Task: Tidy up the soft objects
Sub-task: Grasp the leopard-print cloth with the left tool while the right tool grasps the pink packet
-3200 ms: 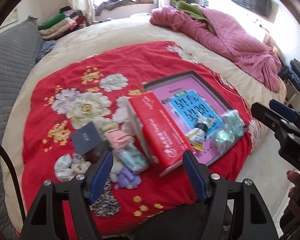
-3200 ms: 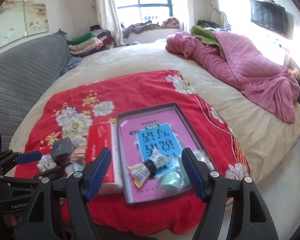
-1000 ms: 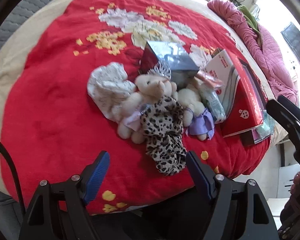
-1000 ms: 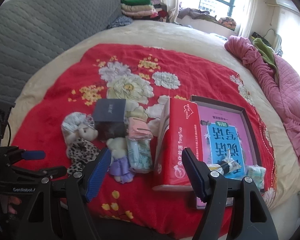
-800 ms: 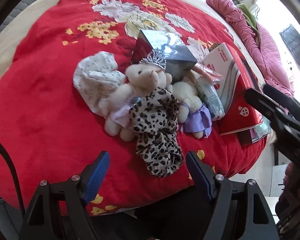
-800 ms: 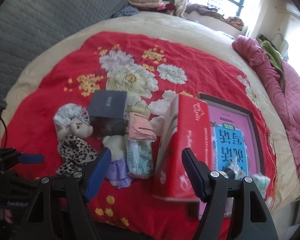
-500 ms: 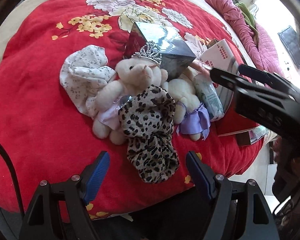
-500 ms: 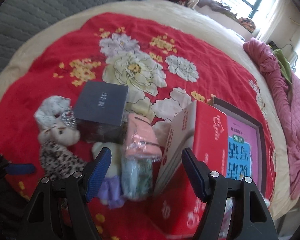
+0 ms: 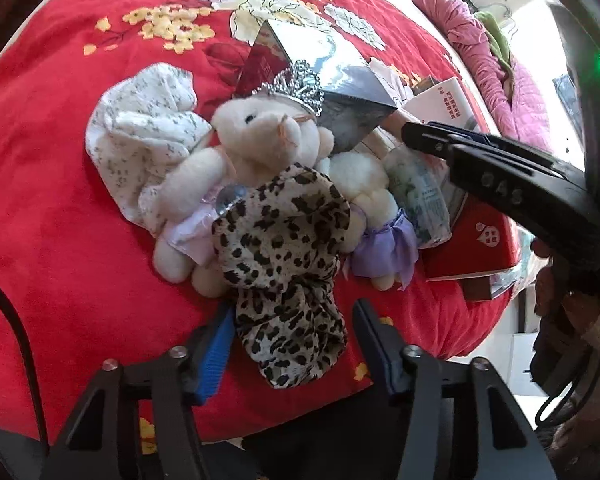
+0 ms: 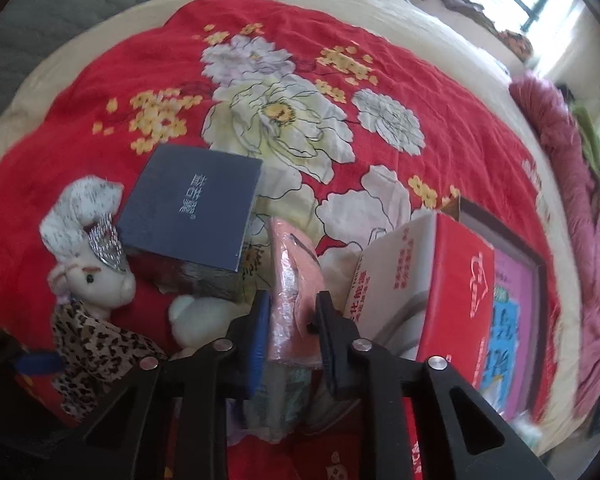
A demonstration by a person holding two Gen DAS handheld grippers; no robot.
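My two black tongs, blue-padded.
Left tongs (image 9: 290, 330) and right tongs (image 10: 290, 326) carry silver screws; a black cable runs beside the left; my bare fingers (image 9: 550, 284) show.

A bright red bedspread (image 10: 80, 128) carries a print of large white, pale yellow and lilac flowers with small yellow blossoms. The soft scrunched cloth (image 9: 288, 264) is tan with black and brown leopard spots. A cream plush bear (image 9: 260, 140) wears a silver beaded crown and pale lilac dress; a second cream plush (image 9: 364, 196) has a purple skirt. The crumpled white fabric (image 9: 140, 128) is speckled grey. The square box (image 10: 192, 208) is navy with silver lettering; the soft wrapped packet (image 10: 296, 280) is salmon pink; the carton (image 10: 452, 292) red and white.
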